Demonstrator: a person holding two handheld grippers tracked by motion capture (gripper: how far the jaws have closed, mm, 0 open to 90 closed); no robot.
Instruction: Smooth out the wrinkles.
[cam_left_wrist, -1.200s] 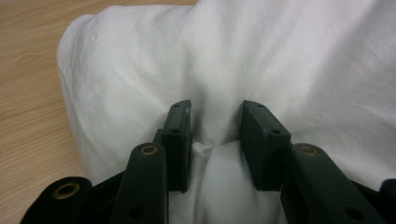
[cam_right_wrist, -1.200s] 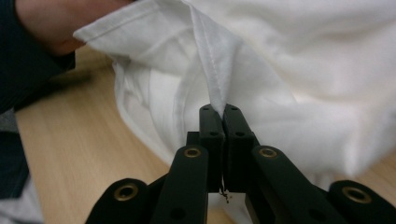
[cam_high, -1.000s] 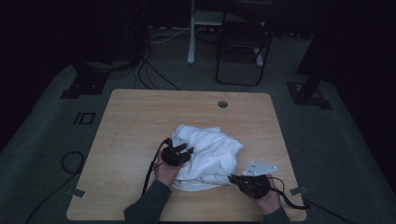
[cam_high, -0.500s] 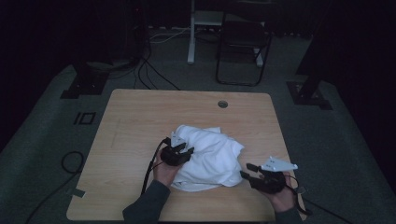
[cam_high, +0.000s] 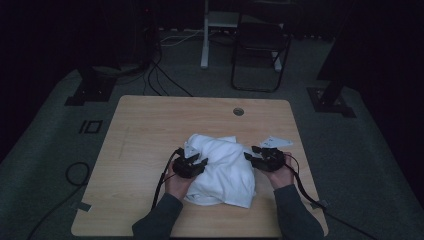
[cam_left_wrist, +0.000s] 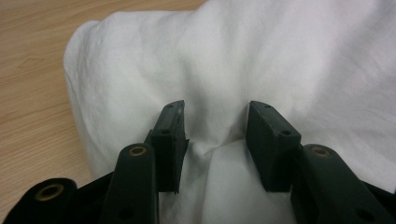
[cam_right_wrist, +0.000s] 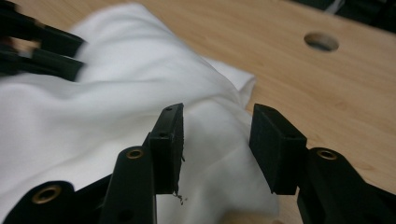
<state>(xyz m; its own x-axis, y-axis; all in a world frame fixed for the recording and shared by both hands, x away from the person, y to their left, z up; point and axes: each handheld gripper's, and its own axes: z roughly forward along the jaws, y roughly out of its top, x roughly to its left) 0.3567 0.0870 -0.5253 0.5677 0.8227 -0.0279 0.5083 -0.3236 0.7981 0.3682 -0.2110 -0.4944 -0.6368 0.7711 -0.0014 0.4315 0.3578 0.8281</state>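
A crumpled white cloth lies on the near middle of the wooden table. My left gripper rests on the cloth's left side. In the left gripper view a fold of cloth is bunched between its jaws, and my left gripper is shut on it. My right gripper is at the cloth's right edge. In the right gripper view my right gripper hangs open over the cloth. Its jaws have just been closing, and the pads are not pressing on the fabric.
A round cable hole sits near the table's far edge, and the same hole lies ahead of the right jaws. A chair and floor cables lie beyond the table. Bare wood spreads left of the cloth.
My right gripper let go of the cloth's near right corner, opened, and moved away from the person along the cloth's right edge. The left gripper stayed put.
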